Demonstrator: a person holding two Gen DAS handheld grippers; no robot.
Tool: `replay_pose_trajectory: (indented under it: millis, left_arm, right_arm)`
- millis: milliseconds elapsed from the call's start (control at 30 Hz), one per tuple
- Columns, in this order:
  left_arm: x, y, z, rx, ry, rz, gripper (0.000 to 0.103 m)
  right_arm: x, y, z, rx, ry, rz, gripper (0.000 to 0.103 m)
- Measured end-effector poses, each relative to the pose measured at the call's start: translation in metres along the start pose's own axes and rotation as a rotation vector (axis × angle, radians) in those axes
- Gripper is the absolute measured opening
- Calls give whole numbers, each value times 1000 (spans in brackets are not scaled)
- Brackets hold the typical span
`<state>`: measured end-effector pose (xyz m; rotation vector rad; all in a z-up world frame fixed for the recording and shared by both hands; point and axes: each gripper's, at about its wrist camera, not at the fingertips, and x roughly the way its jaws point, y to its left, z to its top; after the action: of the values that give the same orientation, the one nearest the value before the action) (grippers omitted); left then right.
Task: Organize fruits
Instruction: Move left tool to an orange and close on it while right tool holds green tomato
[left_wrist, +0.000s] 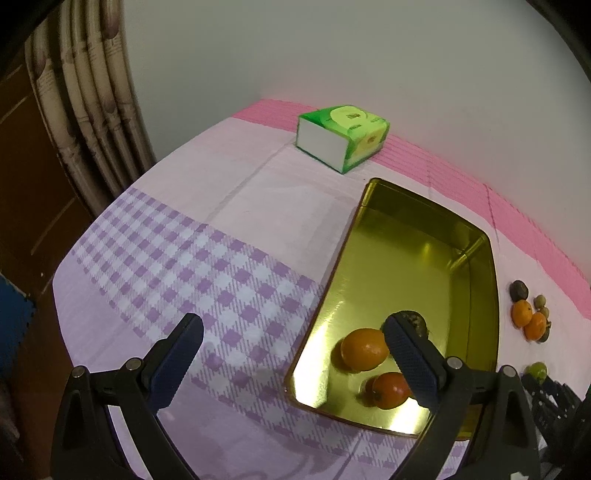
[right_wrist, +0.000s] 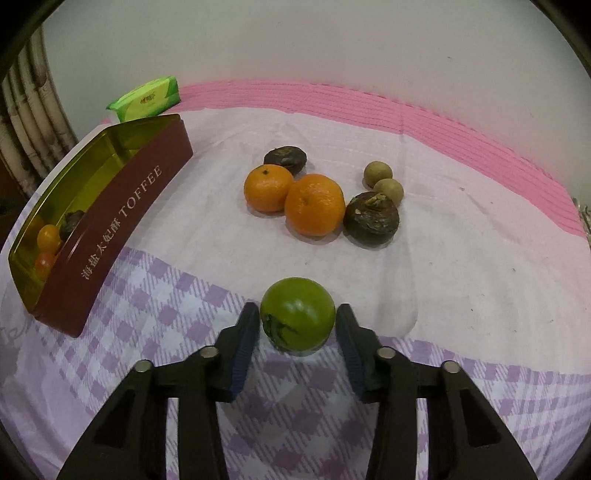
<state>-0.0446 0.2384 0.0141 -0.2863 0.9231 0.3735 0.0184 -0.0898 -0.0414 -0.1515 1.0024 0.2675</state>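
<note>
On the bench (right_wrist: 461, 258), right wrist view: green fruit (right_wrist: 297, 317) rests on the checked cloth between the fingers of the right hand-held gripper (right_wrist: 297, 325).
Right hand-held gripper: spread around the fruit; whether the pads touch its skin cannot be told.
Left hand-held gripper (left_wrist: 291, 354): spread wide, holding nothing, above the near end of the toffee tin (left_wrist: 491, 266).
Tin contents: an orange (left_wrist: 364, 349), a red fruit (left_wrist: 391, 389) and a dark fruit (left_wrist: 417, 321).
Loose fruit: two oranges (right_wrist: 314, 205), two dark fruits (right_wrist: 371, 218) and two small tan ones (right_wrist: 377, 172) lie beyond.
Handling, judged: light, firm, smooth-skinned, round, liable to roll; grip across its widest girth with gentle pressure.
</note>
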Motion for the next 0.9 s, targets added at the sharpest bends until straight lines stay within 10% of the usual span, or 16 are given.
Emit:
replay_pose_trajectory:
  millis: [900]
  left_arm:
    - [-1, -216, -4, 418, -7, -382, 87]
  right_arm:
    - [2, -146, 20, 177, -99, -147, 39]
